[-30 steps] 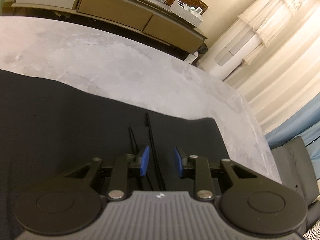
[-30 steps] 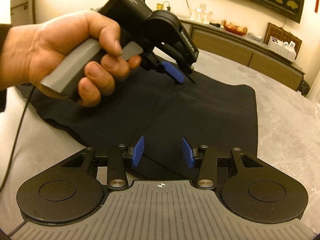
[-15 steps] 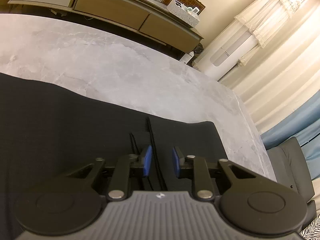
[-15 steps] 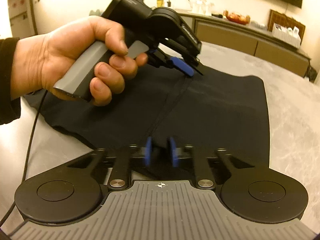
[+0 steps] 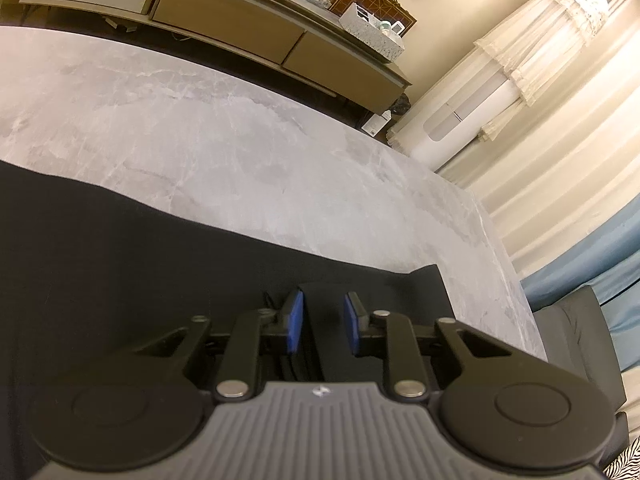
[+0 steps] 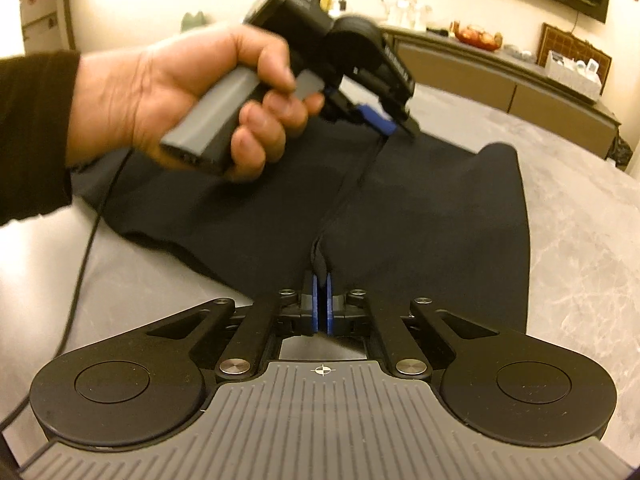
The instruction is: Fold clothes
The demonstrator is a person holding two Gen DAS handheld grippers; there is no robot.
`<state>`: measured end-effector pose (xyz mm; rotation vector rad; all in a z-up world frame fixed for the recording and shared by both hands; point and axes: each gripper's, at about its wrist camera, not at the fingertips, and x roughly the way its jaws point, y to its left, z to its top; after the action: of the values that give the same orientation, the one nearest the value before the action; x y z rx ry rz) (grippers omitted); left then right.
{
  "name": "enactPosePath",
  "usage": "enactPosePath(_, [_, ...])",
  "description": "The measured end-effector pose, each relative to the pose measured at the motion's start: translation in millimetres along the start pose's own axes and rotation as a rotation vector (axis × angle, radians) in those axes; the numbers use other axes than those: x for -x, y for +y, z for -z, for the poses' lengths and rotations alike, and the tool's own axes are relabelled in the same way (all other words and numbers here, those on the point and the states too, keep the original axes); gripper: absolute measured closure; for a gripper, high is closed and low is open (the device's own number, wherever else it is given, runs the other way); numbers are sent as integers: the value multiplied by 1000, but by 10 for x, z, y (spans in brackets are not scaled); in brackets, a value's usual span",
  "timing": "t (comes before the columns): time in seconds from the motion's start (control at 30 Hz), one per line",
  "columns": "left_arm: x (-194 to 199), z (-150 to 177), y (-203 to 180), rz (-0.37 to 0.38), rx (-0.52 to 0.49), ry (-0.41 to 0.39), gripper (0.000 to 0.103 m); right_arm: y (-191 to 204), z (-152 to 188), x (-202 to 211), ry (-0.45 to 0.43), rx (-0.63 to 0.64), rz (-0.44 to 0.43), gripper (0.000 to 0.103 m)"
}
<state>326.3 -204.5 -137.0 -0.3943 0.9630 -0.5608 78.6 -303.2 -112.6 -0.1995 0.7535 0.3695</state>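
Note:
A black garment lies on the grey marble table, with a seam or cord running down its middle. My right gripper is shut on the garment's near edge at that seam. My left gripper has its pads close together with a fold of the black garment between them, lifted off the table. In the right wrist view the left gripper is held by a hand at the garment's far edge, and the cloth rises toward it.
The grey marble table extends beyond the garment. A long sideboard with a fruit bowl and boxes stands against the far wall. A white air conditioner and curtains stand at the right. A dark chair is past the table's edge.
My right gripper closed on the garment's near edge. My left gripper narrowed onto the far edge and raised it, so the cloth now lifts between the two grippers.

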Motion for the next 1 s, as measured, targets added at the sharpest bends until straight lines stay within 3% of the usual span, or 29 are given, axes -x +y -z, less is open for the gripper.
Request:
enactPosePath(0.1, [82,-12,-45,-56,-10,-24,80,0,6,-9,-3,-4,-6,100])
enactPosePath(0.13, [118,-15,-62,-78,-14,-35,80,-5,17,9,-3,-4,-16,94])
enactPosePath(0.2, [286,12,-124,-110,-29,-88,79,-39,25,92,-2,-2,-53,69])
enactPosePath(0.23, [378,36,-179,-112,-42,-109,77,-73,28,161,-2,-5,-68,48])
enactPosePath(0.33, [553,101,-362,-107,-84,-137,76,-409,0,498,-87,-150,-82,43])
enactPosePath(0.43, [421,159,-671,-123,-154,-73,71,-815,66,602,-120,-358,32,34])
enactPosePath(0.53, [224,251,-1023,-148,-233,1,52,-949,170,402,-49,-411,142,39])
enactPosePath(0.57, [131,293,-1148,-157,-261,28,42,-907,186,351,-35,-383,152,60])
enactPosePath(0.6, [37,332,-1254,-159,-286,54,40,-856,198,304,-23,-352,160,69])
enactPosePath(0.63, [-57,381,-1360,-161,-317,80,39,-806,211,257,-11,-320,168,88])
enactPosePath(0.67, [-152,439,-1457,-171,-353,107,39,-743,198,273,-15,-285,170,97])
enactPosePath(0.77, [-376,581,-1634,-221,-447,170,38,-532,145,452,-94,-191,198,99])
enactPosePath(0.8, [-433,626,-1667,-247,-480,182,38,-460,134,506,-121,-154,211,99])
enactPosePath(0.83, [-478,671,-1690,-275,-514,187,46,-387,123,560,-148,-117,224,99])
enactPosePath(0.87, [-490,708,-1686,-301,-544,180,71,-347,116,584,-158,-101,218,99])
enactPosePath(0.9, [-462,706,-1656,-302,-546,170,80,-328,118,589,-163,-97,215,99])
enactPosePath(0.93, [-387,665,-1599,-278,-515,156,88,-311,120,593,-166,-93,213,93])
enactPosePath(1.0, [-237,585,-1485,-232,-452,126,91,-303,112,643,-182,-106,196,62])
